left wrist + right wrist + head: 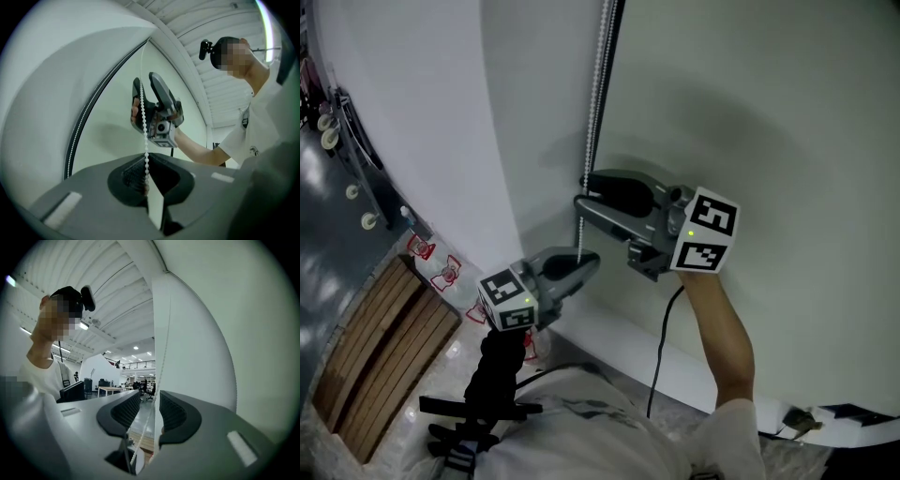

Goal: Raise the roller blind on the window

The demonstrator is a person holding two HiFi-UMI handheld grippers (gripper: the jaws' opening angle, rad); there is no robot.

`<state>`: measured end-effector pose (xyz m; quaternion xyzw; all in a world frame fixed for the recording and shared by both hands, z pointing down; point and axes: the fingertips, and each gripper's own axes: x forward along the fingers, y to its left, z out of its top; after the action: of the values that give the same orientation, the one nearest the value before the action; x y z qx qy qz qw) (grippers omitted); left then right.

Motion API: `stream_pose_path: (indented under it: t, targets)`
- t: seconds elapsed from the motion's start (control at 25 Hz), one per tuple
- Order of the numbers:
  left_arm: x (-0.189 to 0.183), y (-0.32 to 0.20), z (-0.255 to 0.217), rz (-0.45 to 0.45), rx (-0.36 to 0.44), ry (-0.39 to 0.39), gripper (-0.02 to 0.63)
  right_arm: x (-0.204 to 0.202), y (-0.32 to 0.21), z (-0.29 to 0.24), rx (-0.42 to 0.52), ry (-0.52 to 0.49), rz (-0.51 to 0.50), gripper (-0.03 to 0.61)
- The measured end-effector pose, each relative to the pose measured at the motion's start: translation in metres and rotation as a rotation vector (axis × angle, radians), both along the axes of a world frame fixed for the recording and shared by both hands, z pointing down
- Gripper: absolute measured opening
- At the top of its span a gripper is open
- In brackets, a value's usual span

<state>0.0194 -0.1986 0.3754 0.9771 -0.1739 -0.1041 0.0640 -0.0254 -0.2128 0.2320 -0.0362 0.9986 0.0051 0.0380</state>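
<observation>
Left gripper (584, 264) is clenched on the bead chain (598, 94), low on its run. Right gripper (584, 194) is held just above, jaws apart, the chain passing loose between them. Roller blind (769, 112) is seen just right of the chain, lowered; white wall (422, 112) stands left; a black cable (659, 366) is hung below the right gripper

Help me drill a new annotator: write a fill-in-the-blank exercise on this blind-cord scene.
1. The left gripper has its jaws ___ on the bead chain.
2. The right gripper has its jaws ___, the chain passing loosely between them.
3. Along the chain, the right gripper is ___ the left gripper.
Missing words: shut; open; above.
</observation>
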Motion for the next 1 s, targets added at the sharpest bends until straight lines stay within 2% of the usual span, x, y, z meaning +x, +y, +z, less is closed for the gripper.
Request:
stream_pose_path:
  t: [0.24, 0.48, 0.6, 0.84, 1.0]
  targets:
    - [0.000, -0.002, 0.002, 0.000, 0.000, -0.005, -0.002, -0.006, -0.004, -0.060, 0.117, -0.023, 0.005, 0.117]
    - [0.000, 0.005, 0.015, 0.011, 0.016, -0.019, -0.003, -0.010, 0.001, -0.103, 0.194, -0.067, 0.001, 0.115]
    - [0.002, 0.002, 0.006, 0.013, 0.011, -0.014, -0.002, -0.010, -0.005, -0.135, 0.216, -0.077, -0.003, 0.115]
    - [0.004, 0.004, 0.006, 0.019, 0.011, -0.015, -0.003, -0.012, -0.011, -0.167, 0.246, -0.088, -0.005, 0.112]
    - [0.005, 0.004, 0.007, 0.023, 0.007, -0.017, -0.002, -0.011, -0.015, -0.178, 0.253, -0.110, 0.015, 0.054]
